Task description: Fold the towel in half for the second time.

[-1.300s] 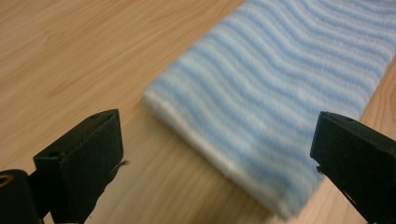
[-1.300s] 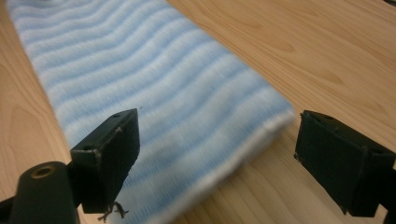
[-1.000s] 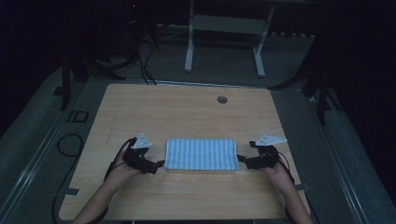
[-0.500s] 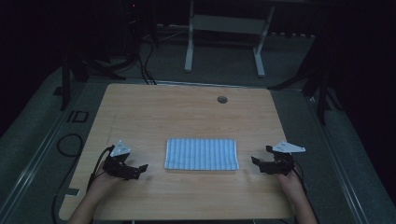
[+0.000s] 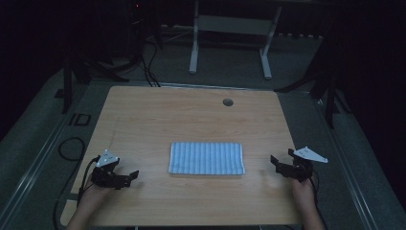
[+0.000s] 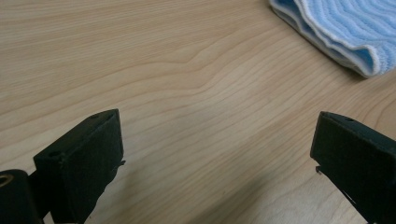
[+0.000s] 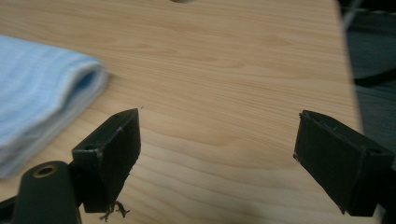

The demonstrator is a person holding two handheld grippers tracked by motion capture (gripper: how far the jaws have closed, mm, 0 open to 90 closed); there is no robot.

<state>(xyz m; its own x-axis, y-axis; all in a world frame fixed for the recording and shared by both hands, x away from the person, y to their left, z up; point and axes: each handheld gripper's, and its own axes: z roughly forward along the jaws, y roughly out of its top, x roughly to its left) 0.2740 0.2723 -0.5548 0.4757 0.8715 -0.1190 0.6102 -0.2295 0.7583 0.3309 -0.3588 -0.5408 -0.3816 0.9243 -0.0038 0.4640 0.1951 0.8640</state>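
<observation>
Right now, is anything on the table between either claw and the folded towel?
Nothing visible. Bare wood lies between the left claw and the towel, and likewise between the right claw and the towel. Both claws are open and empty. The only other feature is a hole at the table's far side.

You had a pale wood-grain worktop (image 5: 153,120) under you, with a small round dark hole (image 5: 228,102) set near its far edge, right of the middle. Beyond that far edge stood a light-coloured metal frame (image 5: 230,24) on two legs, resting on the grey floor (image 5: 297,62). Dark cables (image 5: 151,62) ran over the floor past the far left corner of the worktop, and another black cable loop (image 5: 71,146) lay on the floor beside its left edge. The room behind was too dark to make out.
</observation>
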